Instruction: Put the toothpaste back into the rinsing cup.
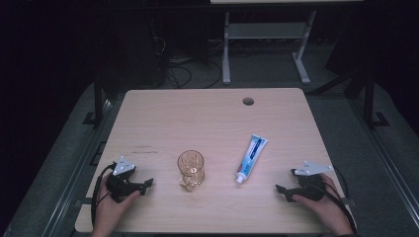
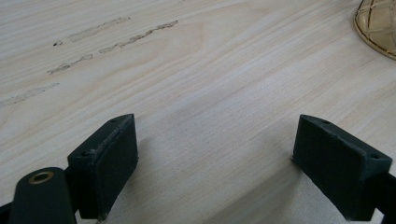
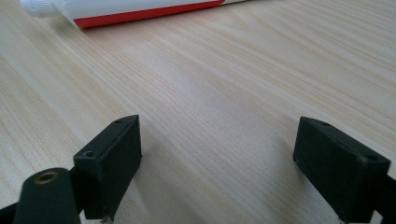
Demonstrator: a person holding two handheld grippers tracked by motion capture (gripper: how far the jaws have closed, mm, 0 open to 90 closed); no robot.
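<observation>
An amber patterned glass (image 1: pixel 191 168) stands upright near the middle of the wooden table (image 1: pixel 207 118); its rim (image 2: pixel 378 25) shows at the top right of the left gripper view. A white and blue toothpaste tube (image 1: pixel 251 157) lies to the right of the glass, cap toward the front; its red-edged side (image 3: pixel 140 11) crosses the top of the right gripper view. My left gripper (image 1: pixel 146 184) rests at the front left, open, nothing between its pads (image 2: pixel 109 161). My right gripper (image 1: pixel 284 191) rests at the front right, open and empty, pads (image 3: pixel 112 163) wide apart.
A round cable hole (image 1: pixel 248 101) sits near the table's far edge. Faint scuff marks (image 2: pixel 93 42) streak the wood left of the glass. Behind the table stands a white desk frame (image 1: pixel 267 44) with cables on the dark floor.
</observation>
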